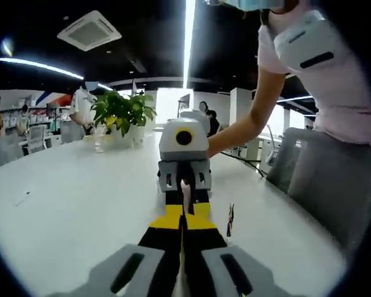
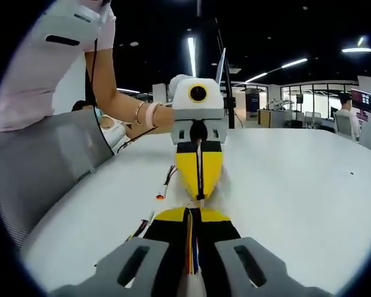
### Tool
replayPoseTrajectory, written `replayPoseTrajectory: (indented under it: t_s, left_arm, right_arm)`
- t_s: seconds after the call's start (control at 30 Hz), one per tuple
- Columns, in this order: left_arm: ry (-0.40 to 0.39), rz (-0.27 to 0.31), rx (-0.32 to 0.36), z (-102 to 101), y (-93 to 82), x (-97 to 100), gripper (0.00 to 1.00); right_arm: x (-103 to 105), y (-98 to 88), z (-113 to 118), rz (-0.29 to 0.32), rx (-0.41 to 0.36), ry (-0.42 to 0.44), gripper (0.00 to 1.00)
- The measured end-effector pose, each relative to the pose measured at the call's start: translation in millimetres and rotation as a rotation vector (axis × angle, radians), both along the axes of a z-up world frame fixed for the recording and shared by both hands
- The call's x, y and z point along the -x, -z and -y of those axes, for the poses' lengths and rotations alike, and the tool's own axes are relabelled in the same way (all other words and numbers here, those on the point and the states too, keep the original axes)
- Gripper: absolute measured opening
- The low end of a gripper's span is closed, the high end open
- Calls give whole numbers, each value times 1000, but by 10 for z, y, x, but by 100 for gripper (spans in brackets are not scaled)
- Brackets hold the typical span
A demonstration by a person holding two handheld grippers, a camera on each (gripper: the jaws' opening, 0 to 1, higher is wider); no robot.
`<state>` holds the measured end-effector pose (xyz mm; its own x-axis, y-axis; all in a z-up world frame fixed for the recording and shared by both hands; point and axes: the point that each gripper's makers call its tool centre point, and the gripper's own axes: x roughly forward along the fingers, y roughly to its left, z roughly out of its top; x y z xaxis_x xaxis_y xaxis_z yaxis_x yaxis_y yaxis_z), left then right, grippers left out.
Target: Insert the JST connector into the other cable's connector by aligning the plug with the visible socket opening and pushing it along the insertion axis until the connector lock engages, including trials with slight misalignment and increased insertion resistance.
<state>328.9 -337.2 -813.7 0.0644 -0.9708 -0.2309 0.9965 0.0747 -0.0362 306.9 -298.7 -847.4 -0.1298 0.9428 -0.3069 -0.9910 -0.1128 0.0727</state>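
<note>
The connector, as far as these views let me judge, sits hidden where the two grippers meet nose to nose above the white table [image 2: 309, 185]. In the right gripper view, the right gripper [image 2: 195, 213] has its jaws closed on a cable [image 2: 190, 247] whose coloured wires run back between them. Just past its tips the left gripper [image 2: 199, 185] points straight at it, jaws pressed together. In the left gripper view, the left gripper [image 1: 184, 213] faces the right gripper [image 1: 184, 192], and a loose cable [image 1: 230, 220] lies beside them on the table. Farther off stands a potted plant [image 1: 123, 114]. The plug is light, small and brittle, its wires limp; hold it by the plastic body, never the wires.
</note>
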Motion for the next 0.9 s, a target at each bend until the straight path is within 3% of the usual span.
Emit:
replayPoseTrajectory:
  t_s: [0.4,0.9]
  left_arm:
    - [-51,8,-86,-281,140,-56,0]
    - [-83,-6,-114,-358,215,6,0]
  right_arm:
    - [-90,-21,91,3,-10,45,2]
    - [-151,-10,138,-6,2,73,4]
